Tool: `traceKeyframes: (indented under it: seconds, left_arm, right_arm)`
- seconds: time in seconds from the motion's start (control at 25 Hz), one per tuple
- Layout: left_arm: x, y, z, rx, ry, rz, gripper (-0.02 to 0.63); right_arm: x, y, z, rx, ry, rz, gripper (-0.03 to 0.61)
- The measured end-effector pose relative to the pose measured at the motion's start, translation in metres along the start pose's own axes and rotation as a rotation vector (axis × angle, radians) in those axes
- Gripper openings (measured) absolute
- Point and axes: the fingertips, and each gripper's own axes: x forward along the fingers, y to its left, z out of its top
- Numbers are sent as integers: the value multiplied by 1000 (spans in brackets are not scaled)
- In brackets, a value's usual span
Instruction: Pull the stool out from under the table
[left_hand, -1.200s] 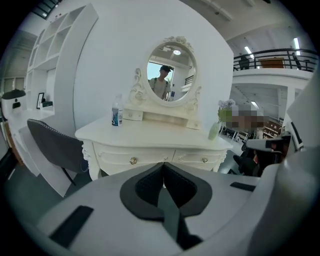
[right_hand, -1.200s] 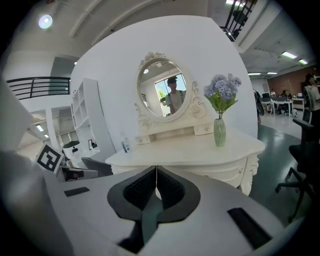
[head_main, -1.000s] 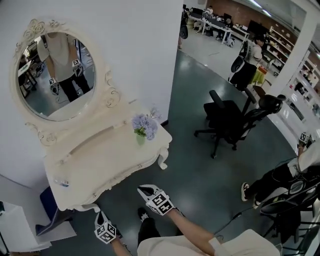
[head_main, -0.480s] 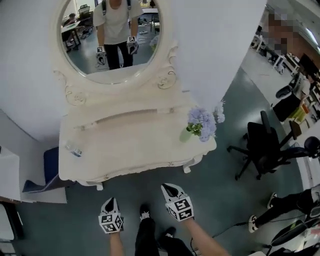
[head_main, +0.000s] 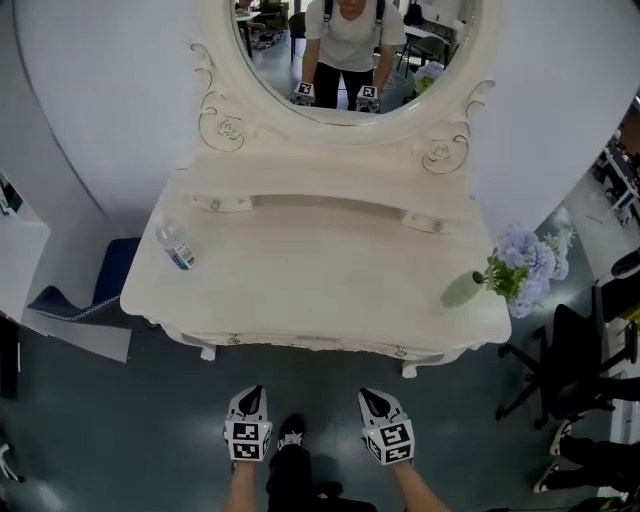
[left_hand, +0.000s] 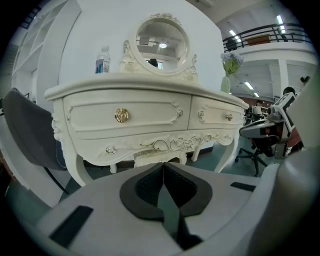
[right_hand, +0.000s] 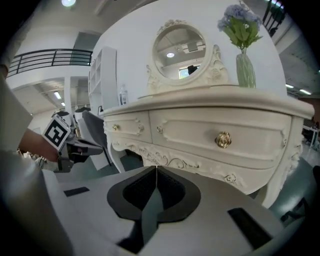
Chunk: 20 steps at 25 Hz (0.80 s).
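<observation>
Table (head_main: 330, 290) cream, carved scrollwork, gold knobs (left_hand: 121, 115). Flowers (head_main: 525, 265) lilac, vase (head_main: 462, 290) pale green, table's right edge. Bottle (head_main: 177, 246) clear, blue label, left edge. Floor (head_main: 120, 430) dark teal-grey. Left gripper (head_main: 252, 393) and right gripper (head_main: 371, 398) white, black-and-white square markers

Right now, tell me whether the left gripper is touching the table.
Apart. The head view shows a strip of floor between the left gripper and the front edge of the table.
</observation>
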Motion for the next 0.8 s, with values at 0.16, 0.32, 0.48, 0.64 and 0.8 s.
traceKeyframes:
  seconds: [0.16,0.32,0.48,0.64,0.8]
  left_arm:
    - [48,12,-35,23,-3,-17,17]
    - [95,17,-68,40,-33,-24,17]
    - [144,34,-100,59,-54,-9,17]
    - [193,33,-134,35,-93,-17,17]
    - [239,45,-162,69,-145,-13,17]
  right_arm:
    - [45,-18,-43,15,-19,-21,44]
    - [89,-34,-93,62,-45,-45,44]
    - [143,-48,-130,70,-87,-69,44]
    - [177,-77,-157,59,-142,-105,44]
    - [212,-96,-174,33,-235,-125,44]
